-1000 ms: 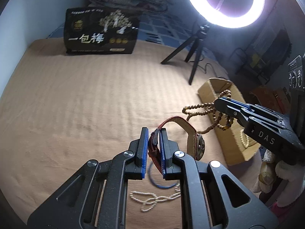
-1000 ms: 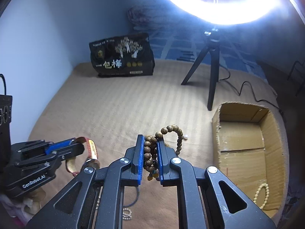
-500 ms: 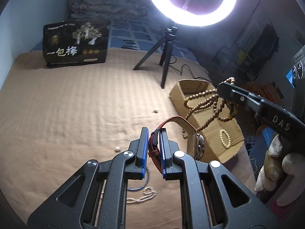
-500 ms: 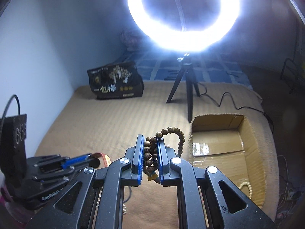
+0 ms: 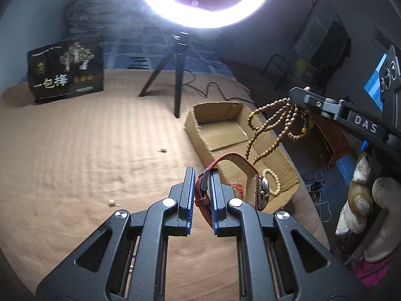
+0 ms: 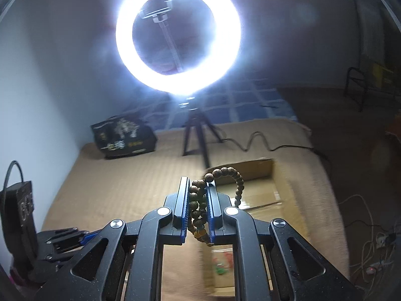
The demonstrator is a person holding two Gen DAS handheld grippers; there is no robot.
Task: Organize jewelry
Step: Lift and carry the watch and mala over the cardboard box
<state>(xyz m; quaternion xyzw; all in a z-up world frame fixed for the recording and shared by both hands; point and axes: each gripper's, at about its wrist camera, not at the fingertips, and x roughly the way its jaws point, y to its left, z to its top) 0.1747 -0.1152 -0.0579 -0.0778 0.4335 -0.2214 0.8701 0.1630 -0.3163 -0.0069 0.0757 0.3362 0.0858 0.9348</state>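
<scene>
In the left wrist view, my left tongs (image 5: 202, 188) are closed on the red strap of a watch (image 5: 250, 183). The watch head hangs to the right of the tongs, above the near end of the cardboard box (image 5: 200, 135). I judge the strap is soft and bends easily while the head is heavier, so the strap near the buckle is a good place to hold. My right tongs (image 5: 294, 95) hold a wooden bead necklace (image 5: 273, 125), which hangs in loops over the box. A pale bead bracelet (image 5: 272, 181) already lies inside the box.

In the right wrist view, my right tongs (image 6: 198, 200) are narrow, pinching several strands of the necklace (image 6: 200, 215). The beads are light but round, so I think single strands could slip; holding many together is safer. The box (image 6: 260, 190) is just below and ahead.
</scene>
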